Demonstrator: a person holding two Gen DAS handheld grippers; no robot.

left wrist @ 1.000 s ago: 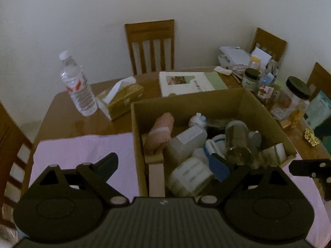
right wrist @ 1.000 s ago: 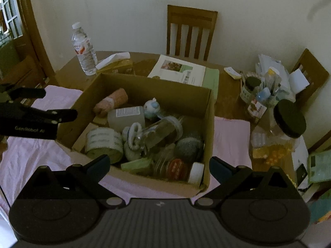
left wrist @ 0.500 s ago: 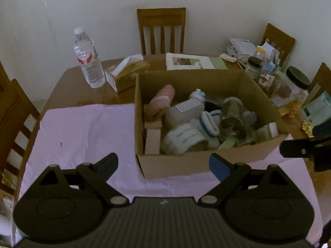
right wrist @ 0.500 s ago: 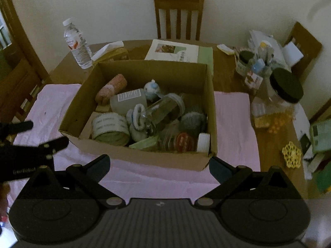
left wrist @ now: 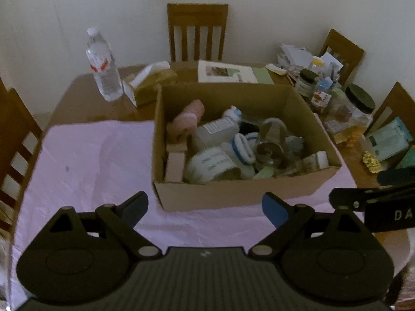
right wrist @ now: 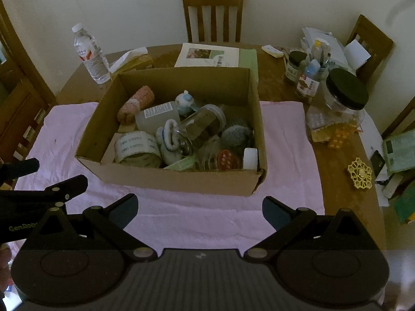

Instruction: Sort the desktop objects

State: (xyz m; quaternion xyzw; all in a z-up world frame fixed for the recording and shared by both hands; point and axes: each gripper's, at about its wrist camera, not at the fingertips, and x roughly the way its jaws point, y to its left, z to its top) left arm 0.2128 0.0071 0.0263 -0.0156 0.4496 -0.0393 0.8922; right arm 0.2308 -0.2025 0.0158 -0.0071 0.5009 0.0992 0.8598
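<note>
An open cardboard box point(left wrist: 233, 194) point(right wrist: 171, 178) stands on a pink cloth point(left wrist: 85, 160) point(right wrist: 282, 140) on the wooden table. It holds several things: a pink rolled cloth point(right wrist: 136, 103), a translucent bottle point(right wrist: 158, 118), a tape roll point(right wrist: 137, 147), a clear jar on its side point(right wrist: 202, 124), a grey fuzzy ball point(right wrist: 237, 133) and a small blue-white toy point(right wrist: 184, 101). My left gripper point(left wrist: 205, 207) is open and empty, in front of the box. My right gripper point(right wrist: 199, 208) is open and empty, also in front of the box.
A water bottle point(left wrist: 103, 64) and a tissue box point(left wrist: 150, 85) stand at the back left. A booklet point(right wrist: 207, 55) lies behind the box. Jars, bottles and papers point(right wrist: 321, 77) crowd the right side, with a gold trinket point(right wrist: 359, 173). Chairs surround the table.
Both grippers have pulled back from over the box to the near side of the table. Both stay open and empty. Nothing in the box has moved.
</note>
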